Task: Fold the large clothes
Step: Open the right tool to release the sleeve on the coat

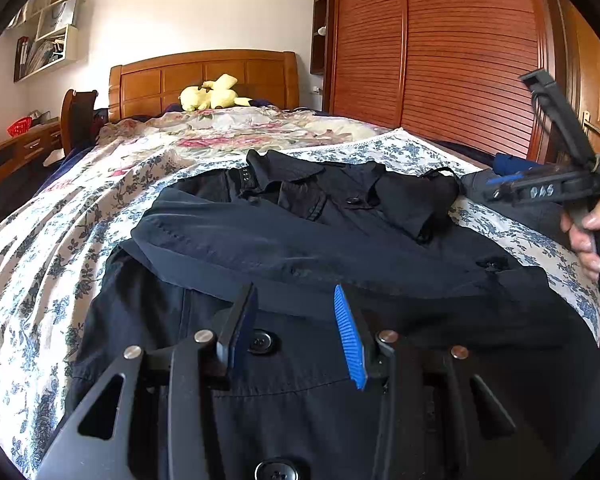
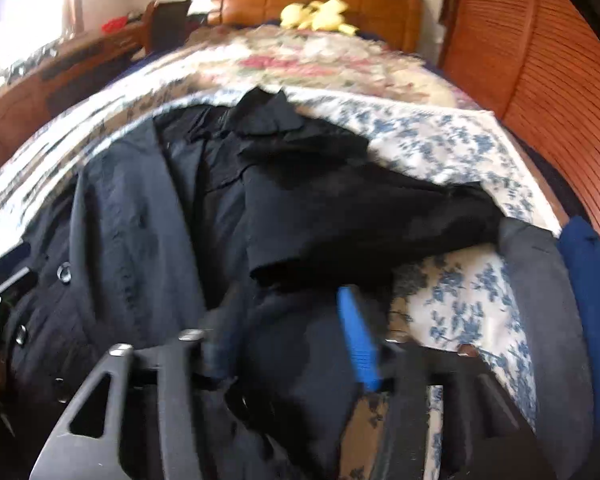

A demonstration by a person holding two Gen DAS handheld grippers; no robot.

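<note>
A large dark navy coat (image 1: 284,240) lies spread on the bed (image 1: 40,240), over a white sheet printed with blue flowers (image 1: 412,152). It reaches from the near edge of the bed to about halfway up it. Its collar (image 1: 284,176) lies at the far end, rumpled and partly turned over, with a small button on a flap just beside it. One sleeve (image 1: 260,236) is folded across the chest from the left toward the right, forming a broad, smooth band with a stitched edge. Large round dark buttons (image 1: 262,342) run down the front near the camera. In the right wrist view the cloth looks creased, with a short dark flap (image 2: 340,216) lying over the right side of the body; that view is blurred.

The left tool (image 1: 296,332) sits low over the near part of the coat with its blue-padded fingers apart and nothing pinched between them. The right tool (image 2: 296,332) hangs over the coat's right side near the sheet, its jaws parted and empty. In the left wrist view a hand (image 1: 592,236) grips its handle at the right edge.

A yellow plush toy (image 1: 212,98) rests against the wooden headboard (image 1: 204,76) at the far end.
</note>
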